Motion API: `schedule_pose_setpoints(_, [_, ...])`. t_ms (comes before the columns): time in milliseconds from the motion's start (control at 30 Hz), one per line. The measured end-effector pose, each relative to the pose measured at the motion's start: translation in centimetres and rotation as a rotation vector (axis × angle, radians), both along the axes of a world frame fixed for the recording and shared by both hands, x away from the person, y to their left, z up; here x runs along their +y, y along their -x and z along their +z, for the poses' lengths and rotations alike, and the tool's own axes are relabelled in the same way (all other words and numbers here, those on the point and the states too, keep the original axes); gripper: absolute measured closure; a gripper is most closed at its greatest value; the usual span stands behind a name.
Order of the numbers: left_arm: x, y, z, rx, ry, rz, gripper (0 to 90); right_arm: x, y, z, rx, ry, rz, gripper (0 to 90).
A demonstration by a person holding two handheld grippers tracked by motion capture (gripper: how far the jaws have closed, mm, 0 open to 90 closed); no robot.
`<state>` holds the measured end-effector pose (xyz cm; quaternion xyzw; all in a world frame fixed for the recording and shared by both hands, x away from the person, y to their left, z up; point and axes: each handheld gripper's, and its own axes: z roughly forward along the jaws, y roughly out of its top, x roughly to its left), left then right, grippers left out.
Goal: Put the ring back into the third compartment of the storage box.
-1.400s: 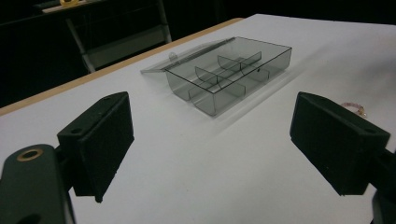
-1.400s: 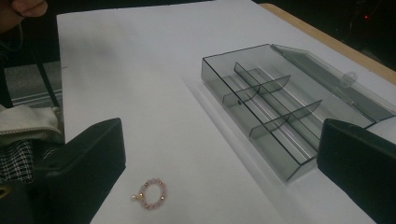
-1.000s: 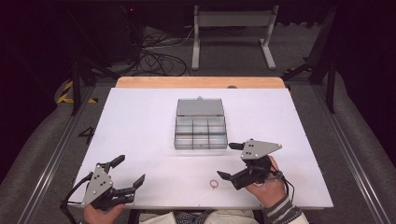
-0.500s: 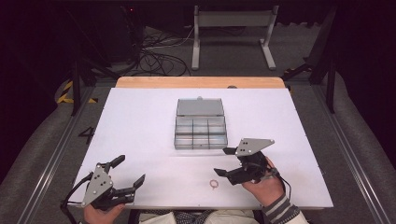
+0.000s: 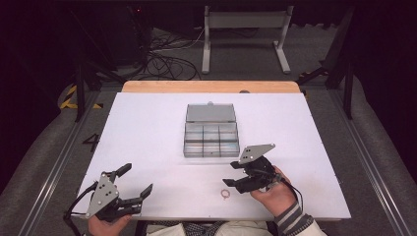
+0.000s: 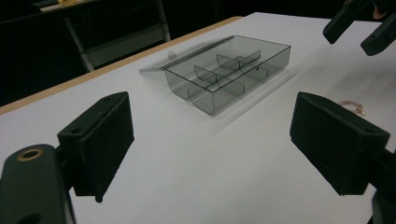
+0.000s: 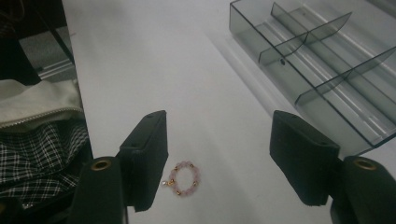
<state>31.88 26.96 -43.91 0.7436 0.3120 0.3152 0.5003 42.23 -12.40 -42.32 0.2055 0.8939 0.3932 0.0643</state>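
Progress is at the approach stage, judged from how things lie: nothing is held and no compartment is filled. At the left of the high view, the left gripper (image 5: 135,184) rests near the table's (image 5: 147,132) front edge with its jaws wide apart and nothing between them, well apart from the work. At centre, the clear compartment box (image 5: 211,139) stands open, its lid (image 5: 210,112) laid back flat on the far side and its divided cells apparently empty; its long axis runs away from the person. Just right of centre, the small pink bead ring (image 5: 226,194) lies flat on the table, near the front edge and short of the box. Being a closed loop, it has no marked long axis; a tiny charm on it points toward the person's side in the right gripper view. At the right, the right gripper (image 5: 232,173) hovers just beside the ring; its jaws have just been closing yet stand apart, the ring (image 7: 183,178) below and between them, nearer one pad, untouched. Gripping, lifting and placing into a cell remain.
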Motion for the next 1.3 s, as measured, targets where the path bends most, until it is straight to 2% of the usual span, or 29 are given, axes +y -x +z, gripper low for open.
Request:
schedule_pose_setpoints(433, [0.0, 0.0, 0.0, 0.001, -0.003, 0.001, 14.0, 1.4, -0.2, -1.3, 0.043, 0.127, 0.034, 48.1])
schedule_pose_setpoints(967, [0.0, 0.0, 0.0, 0.003, -0.011, 0.002, 14.1, 2.7, -0.1, -2.6, 0.044, 0.247, 0.073, 60.9])
schedule_pose_setpoints(1300, [-0.1, 0.0, 0.0, 0.005, -0.011, 0.001, 14.2, 3.4, 0.0, -3.5, 0.066, 0.304, 0.098, 68.7])
